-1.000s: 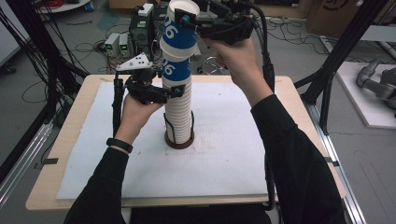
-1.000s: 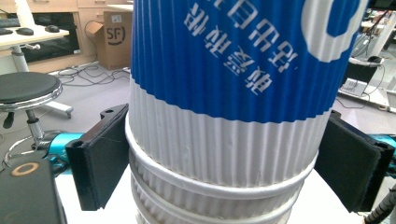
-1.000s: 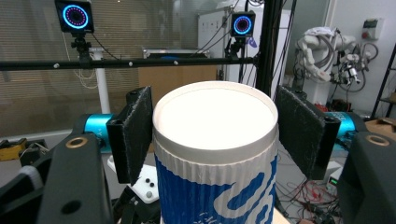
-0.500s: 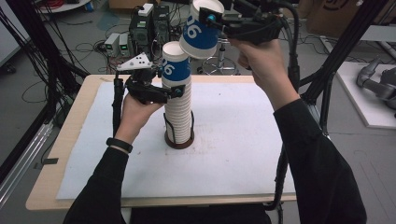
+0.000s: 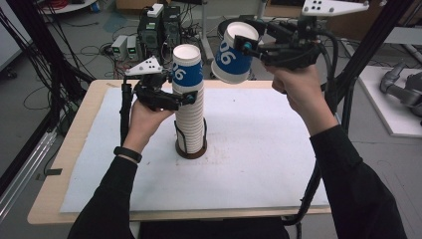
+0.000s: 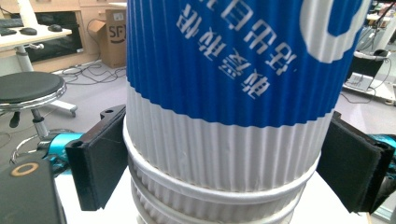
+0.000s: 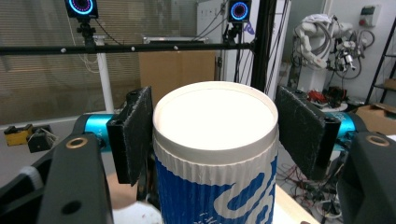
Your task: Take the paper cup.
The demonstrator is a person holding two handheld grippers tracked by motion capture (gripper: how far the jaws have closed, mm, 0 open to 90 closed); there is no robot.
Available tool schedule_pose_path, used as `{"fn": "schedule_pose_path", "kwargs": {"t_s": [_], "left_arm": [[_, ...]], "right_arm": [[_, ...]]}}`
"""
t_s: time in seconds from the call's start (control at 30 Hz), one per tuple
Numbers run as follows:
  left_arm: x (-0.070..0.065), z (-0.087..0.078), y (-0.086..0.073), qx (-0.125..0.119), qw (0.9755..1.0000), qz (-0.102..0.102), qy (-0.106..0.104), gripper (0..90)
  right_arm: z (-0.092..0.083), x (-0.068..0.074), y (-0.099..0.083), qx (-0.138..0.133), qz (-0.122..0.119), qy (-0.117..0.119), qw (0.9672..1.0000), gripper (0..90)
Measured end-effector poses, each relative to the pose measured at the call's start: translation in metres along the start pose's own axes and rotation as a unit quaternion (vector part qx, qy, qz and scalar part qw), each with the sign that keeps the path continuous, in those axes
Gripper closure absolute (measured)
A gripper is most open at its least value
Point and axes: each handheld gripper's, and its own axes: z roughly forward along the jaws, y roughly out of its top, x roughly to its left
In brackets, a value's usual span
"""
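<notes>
Right gripper (image 5: 247,46) clamped on lifted cup (image 5: 233,56), upper centre, clear of stack (image 5: 189,107). Left gripper (image 5: 185,97) gripped stack's top cup. Many cups left; lifted cup unplaced.

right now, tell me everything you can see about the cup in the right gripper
The lifted cup is a ribbed paper cup, upside down, its white base on top, with a blue band bearing white print and a white lower part. The right gripper clamps its sides near the base. It hangs tilted in the air, above the table's far edge, to the right of the cup stack and apart from it. Nothing else touches it.
</notes>
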Motion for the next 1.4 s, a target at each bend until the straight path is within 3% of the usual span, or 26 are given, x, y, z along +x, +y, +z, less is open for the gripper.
{"fn": "schedule_pose_path", "kwargs": {"t_s": [0.3, 0.93, 1.13, 1.4], "left_arm": [[-0.001, -0.002, 0.001, -0.007, 1.0, 0.005, 0.002, 7.5], [-0.019, -0.032, -0.009, -0.005, 0.9994, 0.028, 0.021, 7.2], [-0.033, -0.042, -0.017, -0.007, 0.9993, 0.034, 0.012, 7.2], [-0.049, -0.048, -0.032, -0.01, 0.9991, 0.039, -0.007, 7.2]], "right_arm": [[-0.016, -0.001, -0.042, 0.017, 0.015, -0.001, 0.9997, 31.2], [-0.034, 0.0, -0.087, 0.042, 0.031, 0.0, 0.9986, 31.1], [-0.038, 0.002, -0.097, 0.043, 0.03, -0.001, 0.9986, 31.1], [-0.046, 0.003, -0.127, 0.048, 0.039, -0.006, 0.9981, 31.1]]}}
